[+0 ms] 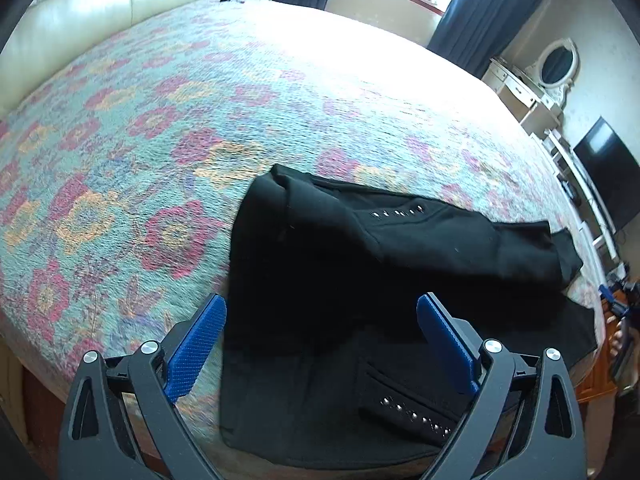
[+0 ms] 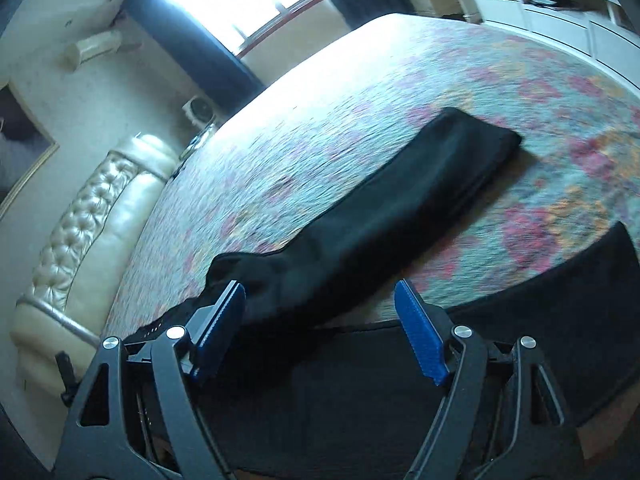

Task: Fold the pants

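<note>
Black pants with rows of silver studs lie on the near edge of a bed with a floral cover. In the left wrist view the waist part lies flat between my fingers and one part is folded over across it to the right. My left gripper is open above the pants, holding nothing. In the right wrist view one pant leg stretches away across the bed and the other lies along the near edge. My right gripper is open above the crotch area, empty.
A cream leather headboard runs along the far left of the bed. A window with dark blue curtains is behind. A white dresser with an oval mirror and a dark TV stand at the right.
</note>
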